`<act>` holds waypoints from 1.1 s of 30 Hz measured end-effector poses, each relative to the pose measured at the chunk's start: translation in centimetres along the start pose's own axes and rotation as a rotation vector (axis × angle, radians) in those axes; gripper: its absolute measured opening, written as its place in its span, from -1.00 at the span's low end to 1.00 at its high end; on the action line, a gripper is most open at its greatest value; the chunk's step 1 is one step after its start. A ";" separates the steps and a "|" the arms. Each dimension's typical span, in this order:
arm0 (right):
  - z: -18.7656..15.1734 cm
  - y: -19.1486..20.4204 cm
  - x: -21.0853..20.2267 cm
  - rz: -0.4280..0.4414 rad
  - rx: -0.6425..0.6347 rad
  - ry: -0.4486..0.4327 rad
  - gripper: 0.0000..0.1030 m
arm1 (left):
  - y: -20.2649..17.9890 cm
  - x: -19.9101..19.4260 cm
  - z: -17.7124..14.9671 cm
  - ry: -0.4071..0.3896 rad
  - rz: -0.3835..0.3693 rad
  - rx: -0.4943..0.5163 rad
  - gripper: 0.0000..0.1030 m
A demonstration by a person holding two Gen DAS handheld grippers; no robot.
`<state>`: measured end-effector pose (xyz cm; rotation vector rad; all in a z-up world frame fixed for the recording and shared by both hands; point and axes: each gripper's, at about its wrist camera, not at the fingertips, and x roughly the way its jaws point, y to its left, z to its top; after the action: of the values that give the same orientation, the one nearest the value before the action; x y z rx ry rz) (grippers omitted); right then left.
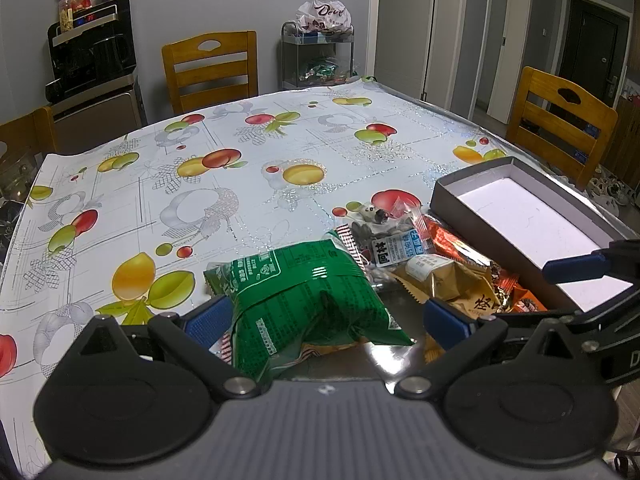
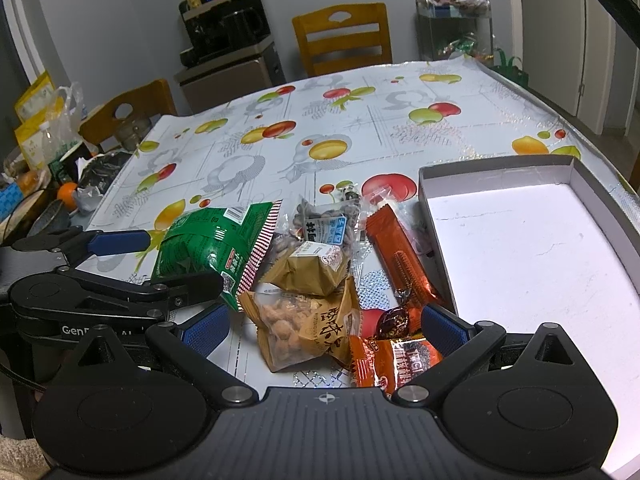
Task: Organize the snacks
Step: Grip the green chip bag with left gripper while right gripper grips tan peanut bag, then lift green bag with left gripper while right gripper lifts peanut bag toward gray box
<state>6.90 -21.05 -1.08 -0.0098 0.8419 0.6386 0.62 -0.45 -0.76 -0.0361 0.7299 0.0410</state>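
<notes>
A pile of snack packets lies on the fruit-print tablecloth beside an empty grey box with a white inside, also in the right wrist view. My left gripper is open, its blue pads on either side of a green packet, seen too in the right wrist view. My right gripper is open and empty, low over a yellow nut packet, a brown packet, an orange bar and an orange packet.
Wooden chairs stand at the far side, the right and the left. A black appliance on a cabinet and a wire rack with a bag stand by the wall. Clutter lies off the table's left edge.
</notes>
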 end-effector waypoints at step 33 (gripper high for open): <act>-0.9 2.1 2.9 0.067 -0.204 -0.044 1.00 | 2.5 2.0 -0.7 -0.087 0.035 -0.052 0.99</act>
<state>6.56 -18.03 -3.19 -0.1519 0.7342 0.7829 1.51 2.08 -2.60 -0.0706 0.6420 0.0942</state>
